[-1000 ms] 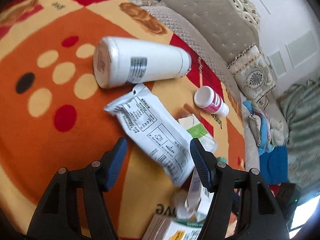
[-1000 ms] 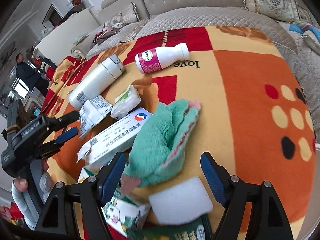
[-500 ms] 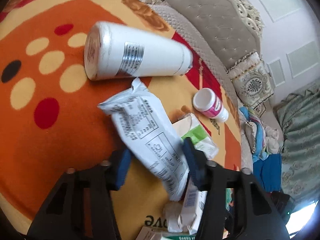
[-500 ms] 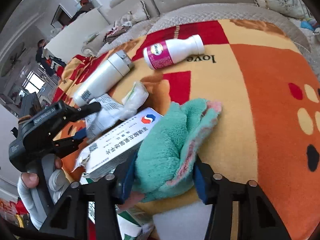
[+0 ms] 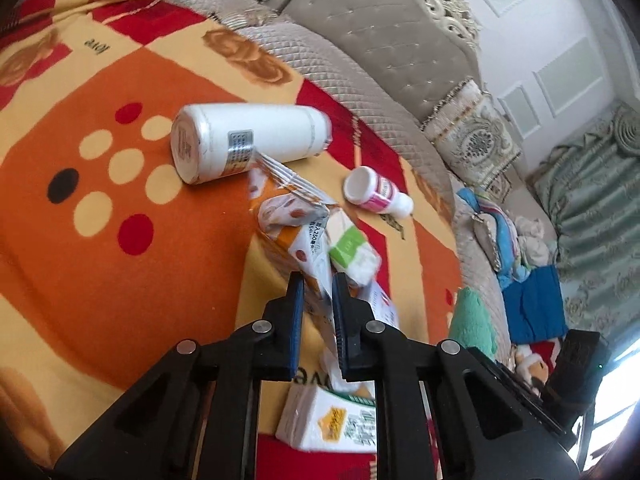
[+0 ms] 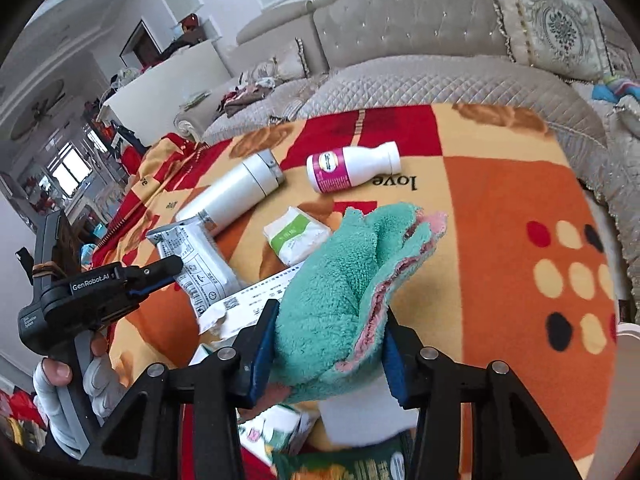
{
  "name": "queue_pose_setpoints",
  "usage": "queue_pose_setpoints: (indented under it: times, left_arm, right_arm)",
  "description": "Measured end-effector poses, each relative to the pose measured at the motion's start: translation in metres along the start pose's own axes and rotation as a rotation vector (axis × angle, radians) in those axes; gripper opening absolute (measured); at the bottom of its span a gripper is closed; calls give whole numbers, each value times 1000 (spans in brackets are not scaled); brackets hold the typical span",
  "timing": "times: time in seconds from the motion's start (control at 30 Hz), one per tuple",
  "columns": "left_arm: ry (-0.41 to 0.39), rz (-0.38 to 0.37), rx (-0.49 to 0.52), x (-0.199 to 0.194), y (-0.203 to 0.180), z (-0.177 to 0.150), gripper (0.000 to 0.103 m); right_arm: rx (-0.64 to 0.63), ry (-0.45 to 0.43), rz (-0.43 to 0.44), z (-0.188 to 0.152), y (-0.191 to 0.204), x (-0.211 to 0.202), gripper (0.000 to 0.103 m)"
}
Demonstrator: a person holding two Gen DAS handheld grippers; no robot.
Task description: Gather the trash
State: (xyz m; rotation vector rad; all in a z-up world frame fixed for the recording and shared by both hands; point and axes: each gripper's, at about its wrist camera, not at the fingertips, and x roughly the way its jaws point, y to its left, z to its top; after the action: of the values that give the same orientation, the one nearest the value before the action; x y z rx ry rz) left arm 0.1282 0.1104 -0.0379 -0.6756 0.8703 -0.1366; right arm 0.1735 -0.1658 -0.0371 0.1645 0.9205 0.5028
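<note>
- The left gripper [image 5: 315, 280], at lower centre of the left wrist view, had gone from wide-spread jaws to jaws pinched narrow on the snack wrapper [image 5: 294, 222]; a second before, the wrapper lay flat between the open fingers.
- The wrapper now stood crumpled at frame centre with its orange printed face turned up, apparently raised off the blanket [image 5: 100, 272]. The right wrist view showed the same wrapper [image 6: 200, 264] at the tip of that gripper [image 6: 176, 266], centre left.
- The right gripper [image 6: 330, 336], at lower centre of its own view, had likewise narrowed from wide open onto the green fleece cloth [image 6: 352, 280], which bulged upward between the jaws.
- Both items were judged secured; the next stage would be transfer to a bin, which no view showed.
- Remaining on the blanket: the white flask [image 5: 248, 140] at upper centre, the small pink-labelled bottle [image 5: 376, 194] to its right, the green-and-white tissue pack [image 5: 352, 252] just beside the wrapper, and cartons [image 5: 332, 420] at the bottom edge.
</note>
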Motion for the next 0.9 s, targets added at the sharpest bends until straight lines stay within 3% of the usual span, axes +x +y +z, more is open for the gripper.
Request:
queue_pose_setpoints:
  times: [0.1, 0.27, 0.33, 0.37, 0.4, 0.57, 0.67, 0.83, 0.87, 0.9]
  left_arm:
    - [4, 16, 24, -8, -4, -4, 12]
    - [7, 40, -21, 1, 10, -7, 13]
    - [-11, 53, -53, 3, 19, -9, 29]
    - [-18, 48, -78, 4, 24, -10, 47]
    - [-25, 43, -117, 5, 31, -10, 56]
    - [-59, 46, -178, 0, 43, -13, 56]
    - [-56, 41, -198, 1, 46, -14, 64]
    - [-23, 83, -218, 13, 54, -15, 63]
    - [-15, 92, -211, 15, 55, -16, 57]
    - [-11, 97, -203, 15, 55, -16, 36]
  right_arm:
    - [-2, -13, -8, -4, -1, -12, 45]
    - [4, -20, -17, -10, -1, -21, 45]
    - [5, -18, -16, -14, -2, -22, 45]
    - [6, -16, -17, -16, -2, -22, 45]
    - [7, -14, -18, -17, -3, -23, 45]
    - [21, -6, -25, -20, -10, -25, 45]
    - [26, -9, -22, -20, -11, -26, 45]
    - [21, -4, -13, -22, -9, -23, 45]
    - [19, -2, -14, -23, -9, -23, 45]
    - [18, -1, -14, -25, -9, -23, 45]
